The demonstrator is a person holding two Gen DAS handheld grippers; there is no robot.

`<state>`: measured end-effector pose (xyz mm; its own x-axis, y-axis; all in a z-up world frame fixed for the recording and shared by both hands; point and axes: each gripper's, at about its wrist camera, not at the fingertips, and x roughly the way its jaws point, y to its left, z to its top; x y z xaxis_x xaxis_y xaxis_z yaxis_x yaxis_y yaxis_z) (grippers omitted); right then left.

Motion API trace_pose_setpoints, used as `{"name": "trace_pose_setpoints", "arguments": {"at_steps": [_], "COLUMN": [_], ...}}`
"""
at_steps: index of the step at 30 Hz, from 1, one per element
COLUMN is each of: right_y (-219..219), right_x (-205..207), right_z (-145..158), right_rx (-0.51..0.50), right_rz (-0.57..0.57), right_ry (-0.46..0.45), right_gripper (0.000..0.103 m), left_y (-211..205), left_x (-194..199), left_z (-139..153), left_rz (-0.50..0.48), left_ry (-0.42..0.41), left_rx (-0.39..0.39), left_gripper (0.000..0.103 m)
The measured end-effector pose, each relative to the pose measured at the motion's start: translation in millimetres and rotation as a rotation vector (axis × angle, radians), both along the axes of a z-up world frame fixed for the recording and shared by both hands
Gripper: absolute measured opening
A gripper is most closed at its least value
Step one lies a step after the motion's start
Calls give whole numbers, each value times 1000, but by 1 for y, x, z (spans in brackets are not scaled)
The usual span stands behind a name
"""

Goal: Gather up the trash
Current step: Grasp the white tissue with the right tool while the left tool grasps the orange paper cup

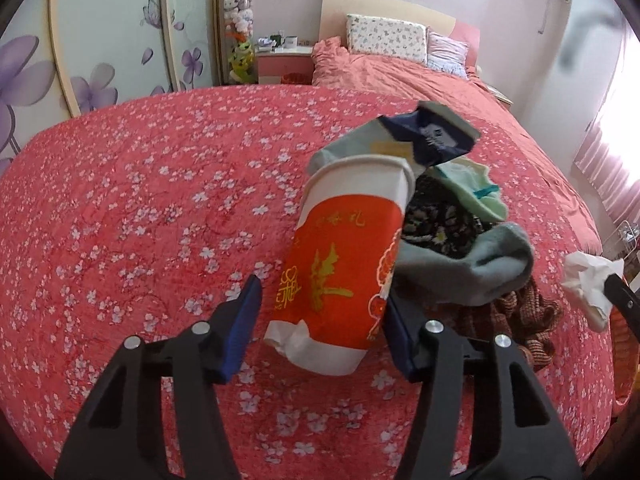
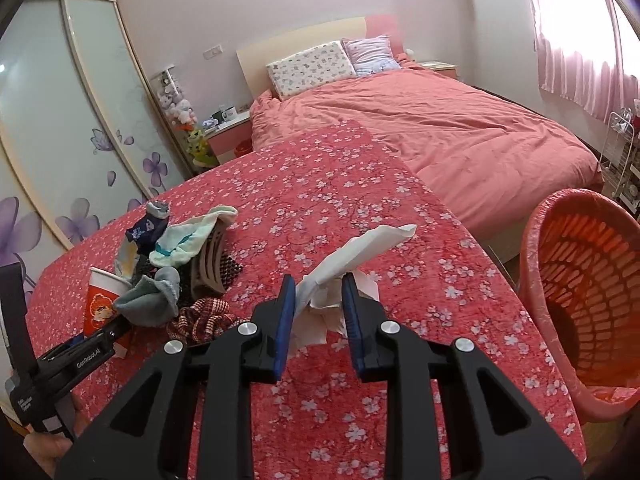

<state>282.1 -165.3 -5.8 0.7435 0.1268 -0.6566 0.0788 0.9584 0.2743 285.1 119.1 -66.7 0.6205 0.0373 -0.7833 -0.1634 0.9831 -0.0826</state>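
A red and white paper cup (image 1: 344, 256) lies on its side on the flowered red cover, its crumpled base towards me. My left gripper (image 1: 320, 308) is open with a finger on each side of the cup's lower half; the right pad (image 1: 394, 332) touches it, the left pad is apart. The cup also shows in the right wrist view (image 2: 102, 300). My right gripper (image 2: 318, 304) is shut on a crumpled white tissue (image 2: 352, 260) and holds it above the cover. The tissue also shows in the left wrist view (image 1: 592, 280). An orange plastic basket (image 2: 576, 288) stands at the right.
A pile of socks and clothes (image 1: 460, 224) lies right behind and beside the cup; it also shows in the right wrist view (image 2: 176, 264). A pink bed (image 2: 440, 128) with pillows lies beyond. Sliding wardrobe doors (image 2: 60, 120) stand at the left.
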Motion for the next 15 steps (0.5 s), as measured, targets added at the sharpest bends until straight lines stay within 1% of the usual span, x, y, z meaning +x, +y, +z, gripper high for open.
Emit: {"name": "trace_pose_setpoints", "arguments": {"at_steps": [2,3,5,10,15], "right_y": [-2,-3,-5,-10,-15], "right_x": [-1,-2,-4,-9,-17], "right_z": [0,-1,0,4,8], "right_rx": [-1,-2,-4,-5,-9], "right_rz": [-2,-2,-4,-12,-15], "right_ry": [0,-1,-5,-17,-32], "right_gripper": [24,24,24,24,24], "left_y": [4,6,11,12,13], "left_x": [1,2,0,-7,-20], "left_z": [-2,-3,-2,4,7], "left_rz": [4,3,-2,-32,-41], "left_ry": [4,6,-2,-35,-47], "left_rx": [-15,-27,-36,-39,-46], "left_gripper": [53,46,42,35,34]}}
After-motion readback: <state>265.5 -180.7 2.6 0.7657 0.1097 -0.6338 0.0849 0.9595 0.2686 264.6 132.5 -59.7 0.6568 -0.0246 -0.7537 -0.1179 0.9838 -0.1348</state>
